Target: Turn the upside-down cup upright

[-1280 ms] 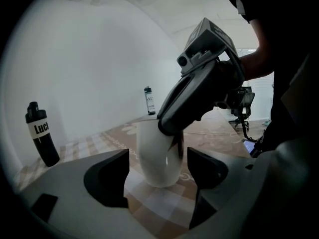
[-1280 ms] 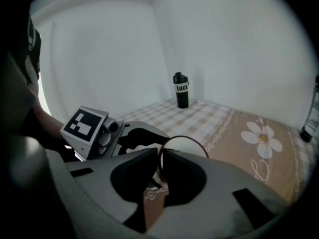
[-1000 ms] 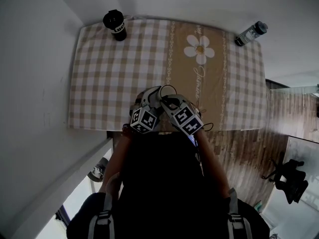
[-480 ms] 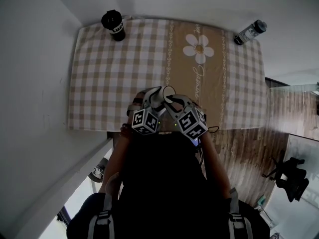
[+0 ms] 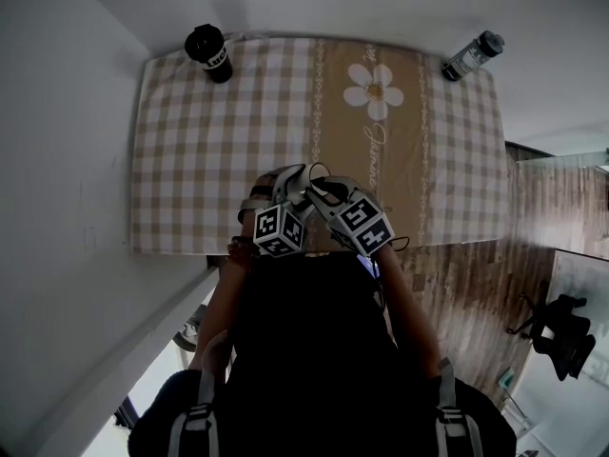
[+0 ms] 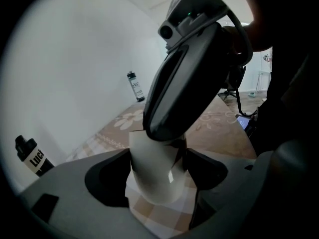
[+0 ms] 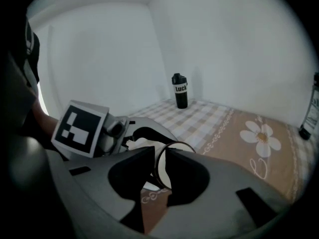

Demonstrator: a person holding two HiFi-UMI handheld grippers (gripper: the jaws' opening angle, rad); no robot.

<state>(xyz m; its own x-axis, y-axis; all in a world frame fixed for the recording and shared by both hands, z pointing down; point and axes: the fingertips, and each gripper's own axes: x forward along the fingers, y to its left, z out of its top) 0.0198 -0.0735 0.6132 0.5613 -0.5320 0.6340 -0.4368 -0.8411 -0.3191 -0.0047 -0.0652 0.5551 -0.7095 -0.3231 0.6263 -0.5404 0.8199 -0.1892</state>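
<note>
Cup (image 6: 152,176) being clamped across its body by the left gripper (image 6: 155,158), above the table's (image 5: 190,160) near edge. The right gripper's (image 7: 159,166) jaws, having just been opening, are standing slightly apart about its rim. Apparently a mid-turn handover; next, rotating the rim upward.

White walls (image 5: 57,112), wood floor (image 5: 466,284), checked-cloth table (image 5: 209,141).

I am wearing a black top (image 5: 314,350) with grey straps (image 5: 195,403) running over both shoulders. My left gripper (image 6: 158,176) and right gripper (image 7: 159,166) are showing grey shells, each carrying a cube (image 5: 279,229) of black-and-white square markers, with a thin black cable (image 5: 326,168) looping beside them.
</note>
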